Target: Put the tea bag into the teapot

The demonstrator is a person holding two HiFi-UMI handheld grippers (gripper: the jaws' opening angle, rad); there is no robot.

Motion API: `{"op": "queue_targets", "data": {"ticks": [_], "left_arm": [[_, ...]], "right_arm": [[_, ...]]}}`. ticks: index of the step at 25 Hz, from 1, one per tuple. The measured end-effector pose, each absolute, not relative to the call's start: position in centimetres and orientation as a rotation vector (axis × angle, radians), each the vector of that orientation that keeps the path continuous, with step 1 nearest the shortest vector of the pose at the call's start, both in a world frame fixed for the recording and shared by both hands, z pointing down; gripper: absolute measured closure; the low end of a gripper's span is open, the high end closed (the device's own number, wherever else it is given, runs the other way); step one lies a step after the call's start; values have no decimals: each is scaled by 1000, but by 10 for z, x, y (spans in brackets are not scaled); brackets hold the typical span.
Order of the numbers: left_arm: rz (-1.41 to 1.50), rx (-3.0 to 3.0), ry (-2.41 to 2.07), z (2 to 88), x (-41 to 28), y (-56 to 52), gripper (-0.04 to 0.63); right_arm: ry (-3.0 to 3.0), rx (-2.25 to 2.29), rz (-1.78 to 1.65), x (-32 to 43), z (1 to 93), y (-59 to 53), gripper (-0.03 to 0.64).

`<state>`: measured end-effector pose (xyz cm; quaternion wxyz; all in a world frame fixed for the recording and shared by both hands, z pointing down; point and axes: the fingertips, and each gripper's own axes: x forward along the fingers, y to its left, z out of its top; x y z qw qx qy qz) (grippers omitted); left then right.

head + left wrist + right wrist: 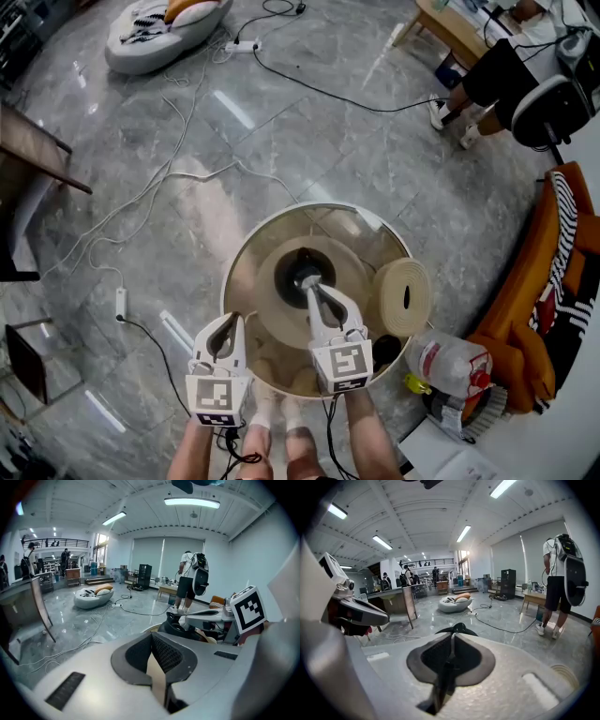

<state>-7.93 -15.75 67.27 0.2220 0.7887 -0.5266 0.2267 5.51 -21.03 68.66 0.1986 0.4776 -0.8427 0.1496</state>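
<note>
Right gripper (307, 284): jaws pressed together, tips right over the top of the teapot (292, 272); anything pinched there too small to tell. Left gripper (231, 319): jaws likewise together, nothing seen between them, hanging over the near rim of the table (246, 272), apart from the teapot. Tea bag: not made out in any view. Teapot: dark, upright, centred on a round beige mat (272, 314) in the middle of the round glass table. Beige roll (403, 298): at the table's right edge, just beside the mat. Clear bottle (448, 361): near right, next to an orange sofa (553, 272). Grey stone floor (187, 141), crossed by cables (309, 84); pale beanbag (159, 33) far left; person (478, 84) far right.
</note>
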Motion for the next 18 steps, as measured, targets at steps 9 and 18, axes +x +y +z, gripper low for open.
{"op": "queue_targets", "data": {"ticks": [9,18], "left_arm": [[624,2182,-1452,671,-79,-156,578],[624,2177,-1472,663,-82,-155,578]], "right_arm": [[-2406,1311,431,46,685,-204,348],[-2414,1325,429,49,676,-205,348]]}}
